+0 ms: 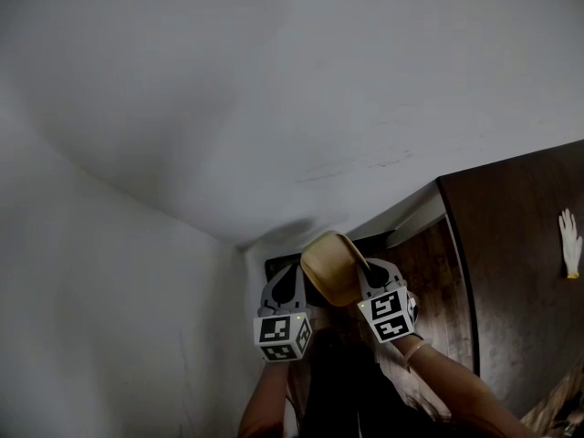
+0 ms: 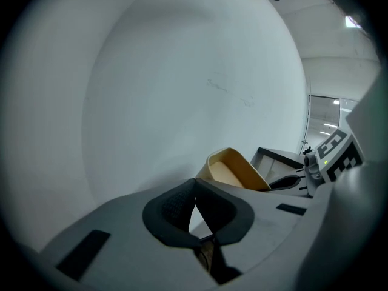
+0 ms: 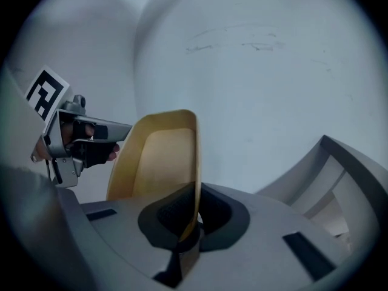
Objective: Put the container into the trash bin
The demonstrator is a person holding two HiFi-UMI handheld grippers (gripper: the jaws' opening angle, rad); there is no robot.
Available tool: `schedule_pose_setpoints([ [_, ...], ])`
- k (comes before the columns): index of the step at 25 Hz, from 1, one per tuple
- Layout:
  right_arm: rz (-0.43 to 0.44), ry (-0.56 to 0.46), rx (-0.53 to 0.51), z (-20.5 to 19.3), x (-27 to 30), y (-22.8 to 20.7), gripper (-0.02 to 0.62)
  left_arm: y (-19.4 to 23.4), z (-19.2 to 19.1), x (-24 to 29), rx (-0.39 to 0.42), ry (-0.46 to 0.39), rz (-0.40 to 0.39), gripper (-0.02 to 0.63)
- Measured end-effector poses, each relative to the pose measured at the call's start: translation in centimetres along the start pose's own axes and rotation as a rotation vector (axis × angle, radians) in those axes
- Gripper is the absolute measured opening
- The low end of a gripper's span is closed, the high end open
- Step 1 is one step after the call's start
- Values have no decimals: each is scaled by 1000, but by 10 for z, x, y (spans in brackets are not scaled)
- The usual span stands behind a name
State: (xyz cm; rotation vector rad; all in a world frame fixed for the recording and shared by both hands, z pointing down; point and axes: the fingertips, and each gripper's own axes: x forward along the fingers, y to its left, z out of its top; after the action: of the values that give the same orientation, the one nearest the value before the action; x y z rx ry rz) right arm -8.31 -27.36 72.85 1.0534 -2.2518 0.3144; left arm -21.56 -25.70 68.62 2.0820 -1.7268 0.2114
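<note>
CORNER DROP-OFF: Against the bare white wall (image 1: 274, 108), the left gripper (image 2: 194, 183) hangs at about 8 o'clock of the load, clenched on nothing, its dark pads met at the tips. At centre, the tan container (image 1: 330, 267) is in the air and not yet in the bin, tipped on its side with its open mouth turned toward the left gripper. The right gripper (image 3: 193, 190), at the container's 4 o'clock, is clamped hard on one thin side wall. What looks to be the trash bin (image 2: 279, 157), a grey-framed box, stands just beyond the container at about 2 o'clock. Farther right lie a dark wooden surface (image 1: 520, 272) and a white glove (image 1: 570, 243). The step in hand appears to be the carry to the bin. To do it well, the pinch on that thin wall should probably stay firm until the container is squarely over the opening. The empty left gripper is best kept clear of the mouth, and the release should come only once the container's lower edge is inside the frame.
</note>
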Motion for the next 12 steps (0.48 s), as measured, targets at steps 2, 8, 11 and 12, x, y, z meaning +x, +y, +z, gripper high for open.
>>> schedule_pose_setpoints([
  [2,3,17,4,-9,13,2,8,7,-10,6,-6,1,1,20],
  [8,24,81,21,-42,47,12,8,29,-46,21,-21,31,10,20],
  [11,36,110,30,-56,62,19,8,39,-62,27,-29,47,18,20],
  [12,40,120,32,-61,67,21,8,43,-67,29,-32,53,20,20],
])
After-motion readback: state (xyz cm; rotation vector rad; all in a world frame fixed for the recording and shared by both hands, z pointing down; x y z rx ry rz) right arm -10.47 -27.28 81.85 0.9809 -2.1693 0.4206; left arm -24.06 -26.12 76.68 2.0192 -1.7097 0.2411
